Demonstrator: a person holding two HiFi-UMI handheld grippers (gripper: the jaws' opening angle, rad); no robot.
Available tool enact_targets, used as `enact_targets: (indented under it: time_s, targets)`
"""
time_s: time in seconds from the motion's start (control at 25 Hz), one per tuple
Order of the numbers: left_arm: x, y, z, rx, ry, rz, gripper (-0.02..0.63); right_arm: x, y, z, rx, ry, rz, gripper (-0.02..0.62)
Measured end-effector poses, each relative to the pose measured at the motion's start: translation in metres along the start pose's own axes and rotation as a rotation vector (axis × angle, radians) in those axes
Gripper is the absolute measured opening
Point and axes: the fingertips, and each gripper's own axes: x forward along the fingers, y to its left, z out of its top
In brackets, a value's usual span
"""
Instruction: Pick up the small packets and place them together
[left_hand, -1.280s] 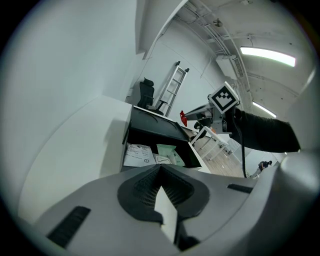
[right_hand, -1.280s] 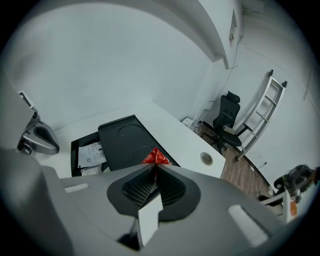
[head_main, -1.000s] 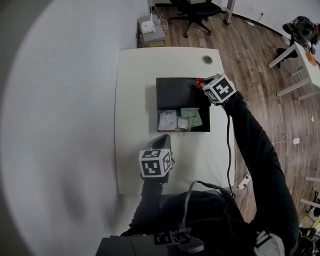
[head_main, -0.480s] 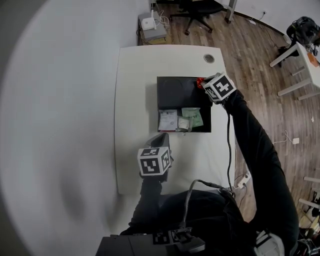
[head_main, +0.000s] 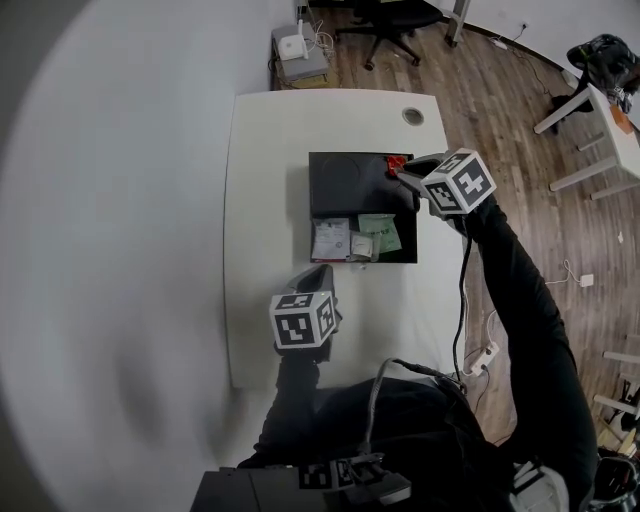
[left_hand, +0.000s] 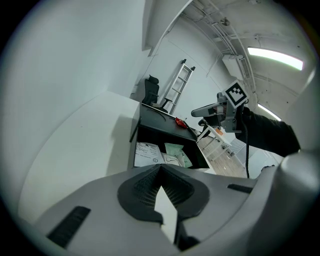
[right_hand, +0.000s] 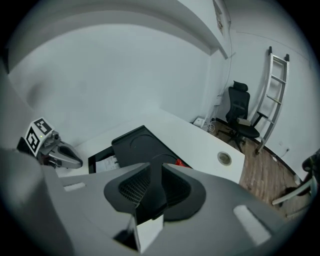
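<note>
A black tray (head_main: 345, 180) lies on the white table. A white packet (head_main: 331, 240), a small packet (head_main: 362, 245) and a green packet (head_main: 380, 233) lie side by side at its near edge. A red packet (head_main: 396, 163) lies at its far right corner. My right gripper (head_main: 402, 176) hovers just right of the red packet. Its jaws have just been opening and stand open with nothing between them; the right gripper view shows the red packet (right_hand: 181, 163) beside them. My left gripper (head_main: 322, 272) rests near the tray's front edge, jaw tips together, holding nothing.
A round cable hole (head_main: 413, 116) sits at the table's far right. An office chair (head_main: 385, 20) and a white box (head_main: 295, 48) stand on the wooden floor beyond the table. Another white table (head_main: 600, 110) is off to the right.
My right gripper has drawn back to the right and lifted away from the red packet, which stays at the tray's corner. The left gripper has not moved.
</note>
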Motion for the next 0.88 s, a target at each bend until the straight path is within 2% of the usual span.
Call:
enact_targets:
  time_s: [0.16, 0.36, 0.52, 0.72, 0.88]
  targets:
    - [0.0, -0.002, -0.001, 0.003, -0.006, -0.005, 0.0, -0.006, 0.045, -0.01, -0.04, 0.013, 0.092, 0.069]
    - [0.0, -0.003, -0.003, 0.009, -0.011, -0.012, 0.0, 0.014, 0.086, -0.047, -0.102, 0.116, 0.189, 0.069]
    - [-0.005, -0.001, -0.006, 0.003, -0.012, -0.007, 0.0, 0.028, 0.119, -0.061, -0.182, 0.175, 0.276, 0.117]
    - [-0.012, 0.006, -0.008, -0.002, -0.021, 0.004, 0.0, 0.054, 0.142, -0.072, -0.274, 0.246, 0.312, 0.143]
    - [-0.015, 0.01, -0.008, -0.003, -0.028, 0.012, 0.0, 0.071, 0.142, -0.079, -0.261, 0.287, 0.319, 0.164]
